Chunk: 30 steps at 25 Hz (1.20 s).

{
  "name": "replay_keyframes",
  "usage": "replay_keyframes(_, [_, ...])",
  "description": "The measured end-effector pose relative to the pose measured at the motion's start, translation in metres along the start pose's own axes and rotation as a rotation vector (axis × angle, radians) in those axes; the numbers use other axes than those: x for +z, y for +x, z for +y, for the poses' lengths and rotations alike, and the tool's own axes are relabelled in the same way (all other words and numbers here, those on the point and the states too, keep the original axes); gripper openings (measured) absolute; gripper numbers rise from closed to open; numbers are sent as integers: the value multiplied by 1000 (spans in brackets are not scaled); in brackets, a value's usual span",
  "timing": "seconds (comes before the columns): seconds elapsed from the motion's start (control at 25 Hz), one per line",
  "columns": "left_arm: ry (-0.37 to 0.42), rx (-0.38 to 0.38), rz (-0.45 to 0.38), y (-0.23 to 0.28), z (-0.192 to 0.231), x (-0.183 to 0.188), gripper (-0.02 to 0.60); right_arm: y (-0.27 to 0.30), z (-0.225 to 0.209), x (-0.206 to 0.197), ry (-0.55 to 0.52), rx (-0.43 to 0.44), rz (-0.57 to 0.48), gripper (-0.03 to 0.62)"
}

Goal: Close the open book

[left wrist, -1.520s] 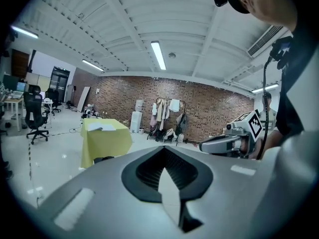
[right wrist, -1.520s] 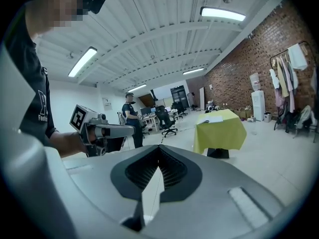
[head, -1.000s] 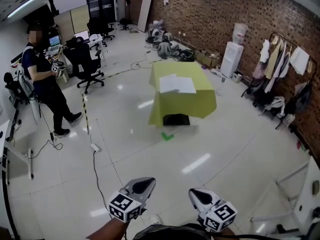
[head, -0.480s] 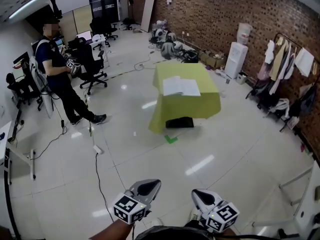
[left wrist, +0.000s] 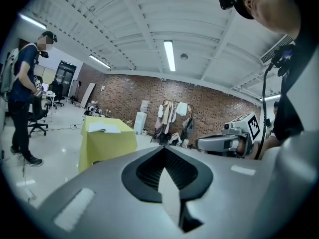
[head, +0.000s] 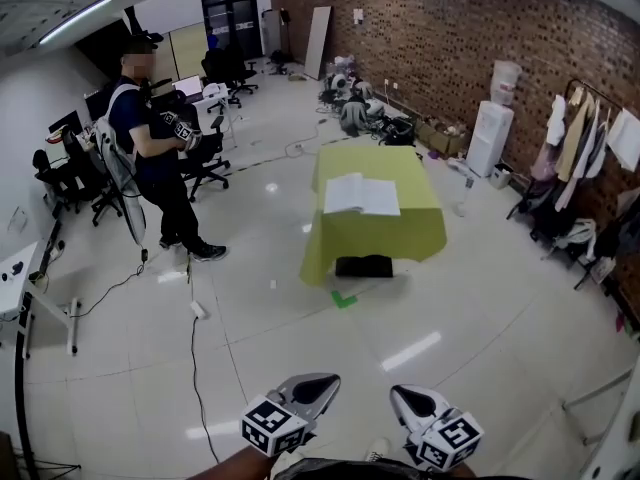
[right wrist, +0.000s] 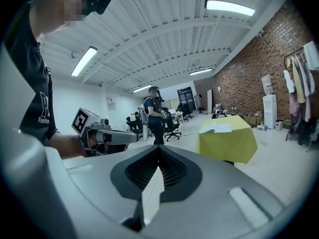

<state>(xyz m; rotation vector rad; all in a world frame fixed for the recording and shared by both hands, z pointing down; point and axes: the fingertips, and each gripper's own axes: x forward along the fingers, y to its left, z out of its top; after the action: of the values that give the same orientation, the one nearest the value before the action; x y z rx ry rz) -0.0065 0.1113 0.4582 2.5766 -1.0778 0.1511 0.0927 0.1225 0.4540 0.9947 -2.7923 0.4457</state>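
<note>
1. Jaws of the left gripper (left wrist: 162,150) are pressed together tip to tip. Jaws of the right gripper (right wrist: 158,151) are likewise together.
2. Head view: both grippers sit low at the bottom edge, side by side, each pointing out across the glossy white tiled floor (head: 300,328). Each marker cube faces the camera.
3. The open white-paged book (head: 361,195) lies flat, pages up, on a counter draped in yellow-green cloth (head: 375,236), toward the counter's near end. It is well apart from both grippers, across a wide stretch of floor.
4. A flat black box (head: 364,266) sits on the floor at the foot of the cloth, with a green tape mark (head: 343,298) just in front of it.
5. A standing person in dark clothes (head: 155,168) is to the left of the counter, near black office chairs (head: 205,163).
6. A red brick wall (head: 450,38) runs behind the counter. A white water dispenser (head: 490,133) and a clothes rack with hanging garments (head: 590,138) stand along it.
</note>
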Motion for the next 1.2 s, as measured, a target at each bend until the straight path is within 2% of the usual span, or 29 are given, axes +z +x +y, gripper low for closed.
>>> replay_keyframes(0.32, [-4,-11,-6,83,-59,15,8,-51,-79,7,2,26,-10,8])
replay_keyframes(0.44, [9,11,-5,99,-71,18,8,-65,-105,4,-11,25,-27,8])
replay_keyframes(0.6, [12,49,14,108,-76,13,8,-74,-125,-5,49,34,-32,8])
replay_keyframes(0.8, [9,75,39,112,-65,9,8,-62,-132,-7,64,63,-19,8])
replay_keyframes(1.0, [-40,53,49,116,-43,9,8,-42,-139,6,69,49,-7,8])
replay_keyframes(1.2, [-50,27,37,119,-1,21,8,-5,-141,15,47,20,35,8])
